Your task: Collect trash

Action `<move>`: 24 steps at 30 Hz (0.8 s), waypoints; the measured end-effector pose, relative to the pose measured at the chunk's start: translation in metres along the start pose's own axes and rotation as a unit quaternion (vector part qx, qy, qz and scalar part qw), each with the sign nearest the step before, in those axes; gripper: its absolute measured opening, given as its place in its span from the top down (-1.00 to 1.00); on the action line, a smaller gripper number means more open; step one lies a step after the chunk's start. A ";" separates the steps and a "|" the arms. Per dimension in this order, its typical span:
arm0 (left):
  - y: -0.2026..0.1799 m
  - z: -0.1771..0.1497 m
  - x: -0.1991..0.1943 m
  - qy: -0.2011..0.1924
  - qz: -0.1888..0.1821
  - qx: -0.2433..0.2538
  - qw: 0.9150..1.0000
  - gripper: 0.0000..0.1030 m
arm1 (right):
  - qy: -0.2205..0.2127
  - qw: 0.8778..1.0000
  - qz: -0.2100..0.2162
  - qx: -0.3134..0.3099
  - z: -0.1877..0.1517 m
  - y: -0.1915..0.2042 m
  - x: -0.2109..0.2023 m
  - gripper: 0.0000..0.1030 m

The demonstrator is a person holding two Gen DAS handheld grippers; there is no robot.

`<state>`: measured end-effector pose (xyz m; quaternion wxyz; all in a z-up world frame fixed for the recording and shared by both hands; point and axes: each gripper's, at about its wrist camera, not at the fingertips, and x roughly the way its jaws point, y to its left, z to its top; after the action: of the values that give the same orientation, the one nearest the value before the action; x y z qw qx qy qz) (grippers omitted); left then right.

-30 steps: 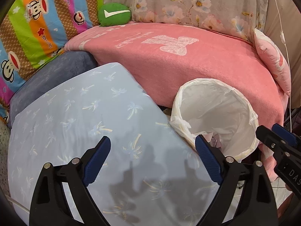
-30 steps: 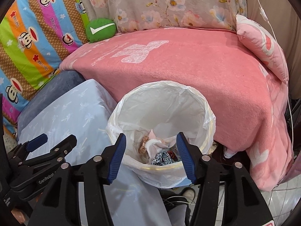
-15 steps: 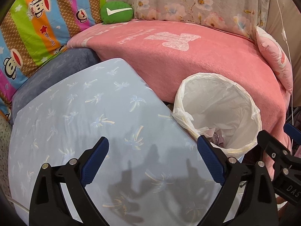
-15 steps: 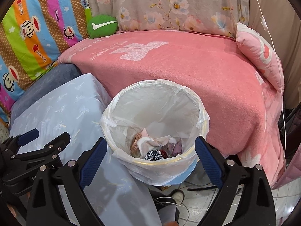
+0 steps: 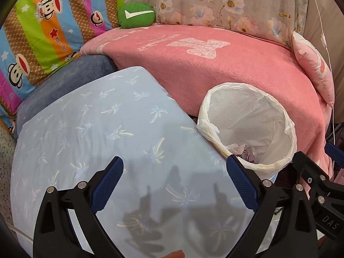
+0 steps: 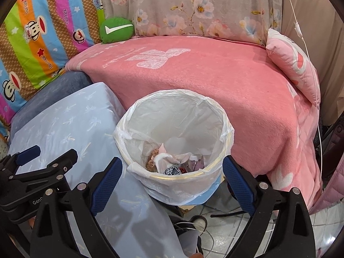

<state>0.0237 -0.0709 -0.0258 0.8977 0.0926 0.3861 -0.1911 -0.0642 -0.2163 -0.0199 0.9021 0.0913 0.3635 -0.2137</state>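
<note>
Right gripper [image 6: 172,182] is held above the bin [image 6: 223,172], jaws released, empty; trash [image 6: 174,163] lies inside; left gripper [image 5: 175,185] likewise released at nine o'clock

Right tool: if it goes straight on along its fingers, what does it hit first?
Probably the near rim of the lined trash bin, which sits between the open right tool's fingers, with trash at the bottom behind it. Depth is unclear, so it might enter the bin's mouth.
</note>
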 end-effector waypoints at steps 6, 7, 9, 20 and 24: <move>-0.003 -0.002 -0.004 -0.002 0.001 0.001 1.000 -0.79 | 0.000 1.000 -0.007 0.002 -0.003 -0.001 -0.004 -0.77; -0.004 -0.002 -0.005 -0.003 0.002 0.002 1.000 -0.79 | 0.001 1.000 -0.007 0.002 -0.004 -0.001 -0.005 -0.77; -0.004 -0.002 -0.006 -0.004 0.004 0.002 1.000 -0.79 | 0.001 1.000 -0.008 0.003 -0.004 -0.002 -0.006 -0.77; -0.008 -0.002 -0.011 -0.006 0.008 0.000 1.000 -0.80 | 0.001 1.000 -0.018 0.004 -0.009 -0.004 -0.013 -0.77; -0.007 0.000 -0.009 -0.004 0.011 -0.006 1.000 -0.80 | 0.002 1.000 -0.018 0.008 -0.008 -0.006 -0.012 -0.77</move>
<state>0.0153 -0.0745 -0.0195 0.9019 0.0907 0.3825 -0.1789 -0.0790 -0.2152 -0.0174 0.8964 0.0922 0.3657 -0.2330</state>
